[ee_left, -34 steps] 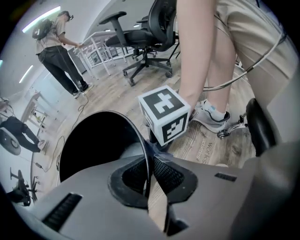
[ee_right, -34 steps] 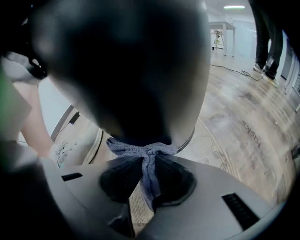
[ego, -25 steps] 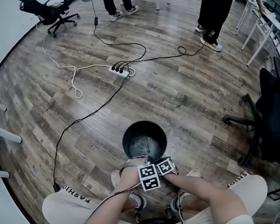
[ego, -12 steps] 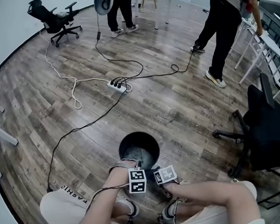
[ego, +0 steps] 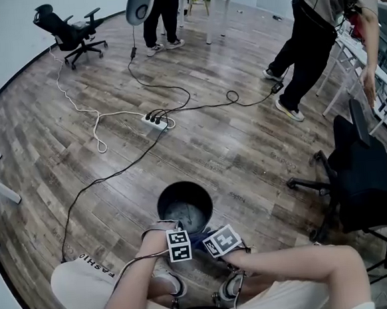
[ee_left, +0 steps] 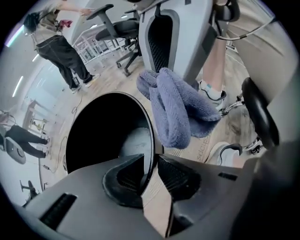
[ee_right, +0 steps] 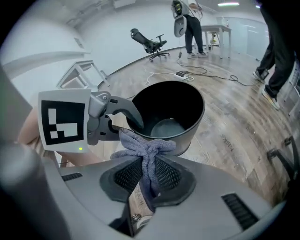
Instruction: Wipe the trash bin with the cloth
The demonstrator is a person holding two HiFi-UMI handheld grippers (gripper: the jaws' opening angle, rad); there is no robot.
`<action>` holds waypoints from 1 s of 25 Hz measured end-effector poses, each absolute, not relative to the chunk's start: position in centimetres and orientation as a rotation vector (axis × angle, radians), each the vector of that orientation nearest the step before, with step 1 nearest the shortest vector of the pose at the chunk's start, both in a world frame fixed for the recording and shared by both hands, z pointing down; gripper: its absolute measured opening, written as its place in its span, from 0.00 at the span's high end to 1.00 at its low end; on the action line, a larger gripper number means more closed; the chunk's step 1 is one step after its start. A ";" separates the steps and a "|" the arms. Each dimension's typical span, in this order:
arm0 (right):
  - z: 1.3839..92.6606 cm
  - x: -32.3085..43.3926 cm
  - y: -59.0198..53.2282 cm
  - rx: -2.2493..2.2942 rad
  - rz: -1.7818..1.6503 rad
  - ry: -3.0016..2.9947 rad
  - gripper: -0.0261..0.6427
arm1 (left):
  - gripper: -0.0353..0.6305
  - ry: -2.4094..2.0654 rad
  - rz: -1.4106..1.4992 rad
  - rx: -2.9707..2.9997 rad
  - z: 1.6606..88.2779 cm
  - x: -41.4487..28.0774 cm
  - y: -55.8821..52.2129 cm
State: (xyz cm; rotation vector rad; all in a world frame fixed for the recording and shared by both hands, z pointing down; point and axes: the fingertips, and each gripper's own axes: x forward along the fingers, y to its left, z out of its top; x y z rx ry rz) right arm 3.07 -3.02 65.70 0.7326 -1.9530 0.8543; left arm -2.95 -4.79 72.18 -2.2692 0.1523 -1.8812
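Your trash bin [ego: 184, 210] stands upright on the floor [ego: 246, 140], mouth up, its near rim loose between the jaws of your left gripper [ee_left: 149, 161], which have just been closing, while your right gripper [ee_right: 146, 169] clenches the cloth [ee_right: 146, 149] just outside that rim.

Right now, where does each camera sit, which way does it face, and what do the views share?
Head view: on the person's head, looking steeply down at the trash bin; forearms and shoes show.
Left gripper view: on the left gripper, looking into the bin; its jaws, just closing, straddle the rim; a shoe shows.
Right gripper view: on the right gripper, facing the bin's side, cloth clamped; the left gripper shows.
Shared: bin in all; cloth in both gripper views.
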 end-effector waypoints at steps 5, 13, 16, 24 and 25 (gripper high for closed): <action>67.0 3.1 -3.8 0.672 0.774 -1.963 0.85 | 0.80 0.162 -1.834 -2.342 71.6 -1.8 -4.8; 70.4 3.7 -4.6 0.637 0.762 -1.940 0.85 | 0.85 0.123 -1.763 -2.435 71.2 0.4 -3.5; 71.6 3.5 -5.1 0.650 0.742 -1.960 0.85 | 0.86 0.126 -1.742 -2.435 71.0 0.4 -3.7; 75.6 4.0 -5.2 0.695 0.715 -1.990 0.85 | 0.88 0.098 -1.721 -2.459 70.7 0.9 -3.4; 76.1 4.1 -5.3 0.694 0.703 -1.983 0.85 | 0.88 0.096 -1.721 -2.460 70.7 0.9 -3.4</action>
